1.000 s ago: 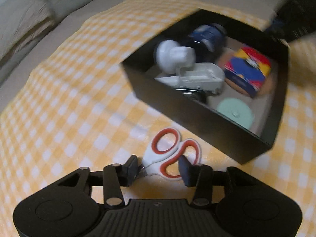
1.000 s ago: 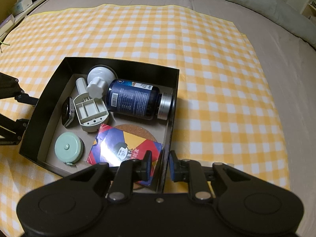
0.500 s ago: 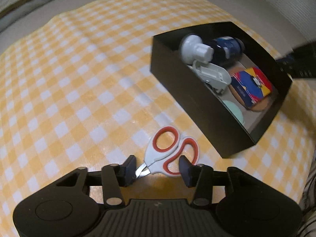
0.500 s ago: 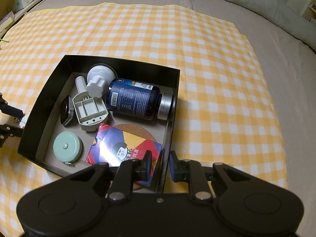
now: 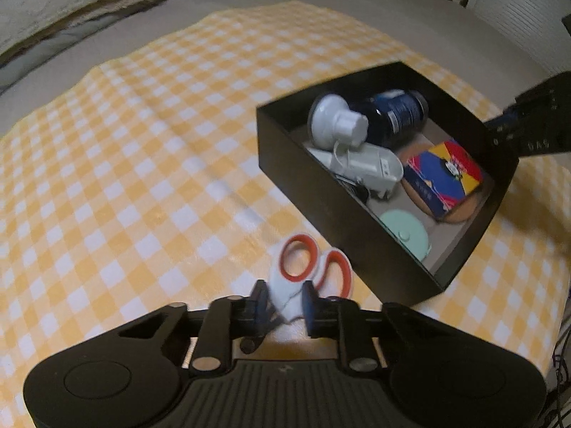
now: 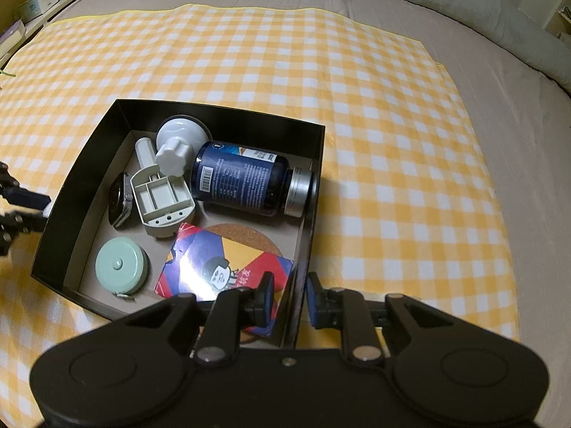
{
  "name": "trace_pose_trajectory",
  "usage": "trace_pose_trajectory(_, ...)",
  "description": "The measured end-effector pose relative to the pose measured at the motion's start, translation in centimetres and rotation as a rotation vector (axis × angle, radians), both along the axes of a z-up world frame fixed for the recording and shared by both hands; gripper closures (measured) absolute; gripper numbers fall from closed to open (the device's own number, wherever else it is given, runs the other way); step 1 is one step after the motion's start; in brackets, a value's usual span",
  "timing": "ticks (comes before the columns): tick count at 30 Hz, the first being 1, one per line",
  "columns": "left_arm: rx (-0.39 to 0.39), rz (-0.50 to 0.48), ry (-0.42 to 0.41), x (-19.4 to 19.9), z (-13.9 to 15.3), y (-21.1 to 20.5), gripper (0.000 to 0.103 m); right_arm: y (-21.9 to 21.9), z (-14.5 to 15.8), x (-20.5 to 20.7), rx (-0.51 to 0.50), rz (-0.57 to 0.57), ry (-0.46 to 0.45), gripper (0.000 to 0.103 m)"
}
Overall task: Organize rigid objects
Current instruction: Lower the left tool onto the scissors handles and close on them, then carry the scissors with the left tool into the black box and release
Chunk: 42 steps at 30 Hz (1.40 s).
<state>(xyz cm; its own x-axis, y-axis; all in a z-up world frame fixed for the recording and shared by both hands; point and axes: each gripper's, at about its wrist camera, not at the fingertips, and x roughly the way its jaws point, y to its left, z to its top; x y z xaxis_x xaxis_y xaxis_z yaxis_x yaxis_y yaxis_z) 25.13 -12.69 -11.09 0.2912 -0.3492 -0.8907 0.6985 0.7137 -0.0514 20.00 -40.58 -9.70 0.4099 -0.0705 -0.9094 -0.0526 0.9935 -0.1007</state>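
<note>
Scissors [image 5: 309, 274]: lower centre of the left view, beside the black box [image 5: 342, 207], clamped at the pivot by the left hand-held gripper [image 5: 284, 303]. Right hand-held gripper [image 6: 289, 297]: grasping the box wall. Risk: narrow hold; scissors may swivel or slip when lifted.

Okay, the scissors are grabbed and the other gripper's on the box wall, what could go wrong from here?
1. The left gripper pinches the scissors near the pivot, with the handle loops sticking out; they may swivel or slip when lifted.
2. The black box is crowded: bottle, tape measure, card box. The scissors could land on top.
3. The right gripper straddles a thin wall and might tip the box.
</note>
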Motion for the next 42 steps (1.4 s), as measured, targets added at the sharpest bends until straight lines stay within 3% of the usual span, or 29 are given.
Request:
trace_pose_trajectory(5,0.007,0.006,0.018,0.3,-0.4,0.3,0.088,0.0,0.0,0.0,-0.001,0.0,0.0,0.082)
trace_pose_trajectory(8,0.023,0.006,0.016,0.2,-1.1,0.1,0.058,0.0,0.0,0.0,-0.007,0.003,0.001,0.082)
trace_pose_trajectory(9,0.022,-0.001,-0.002,0.2,-1.1,0.0,0.056,0.0,0.0,0.0,-0.008,0.003,0.001,0.082)
trace_pose_trajectory(13,0.029,-0.102,-0.086,-0.5,-0.7,-1.1,0.058,0.0,0.0,0.0,-0.008,0.003,0.001,0.082)
trace_pose_trajectory(15,0.048,-0.166,-0.13,-1.0,-0.7,-1.8,0.07,0.1,0.0,0.0,-0.009,0.003,0.001,0.082)
trace_pose_trajectory(24,0.092,-0.31,-0.132,-1.6,-2.1,-3.6,0.073,0.0,0.1,-0.1,-0.004,0.009,0.002,0.082)
trace_pose_trajectory(29,0.073,-0.265,-0.091,-1.2,-2.7,-3.6,0.074,-0.1,0.0,-0.1,0.003,0.011,0.005,0.082)
trace_pose_trajectory(33,0.026,-0.191,-0.036,-0.5,-2.6,-3.0,0.086,0.0,-0.1,0.0,-0.002,0.014,0.008,0.082)
trace_pose_trajectory(42,-0.006,-0.115,-0.061,-0.7,-0.5,-1.1,0.087,0.1,-0.1,0.1,-0.007,0.013,0.01,0.082)
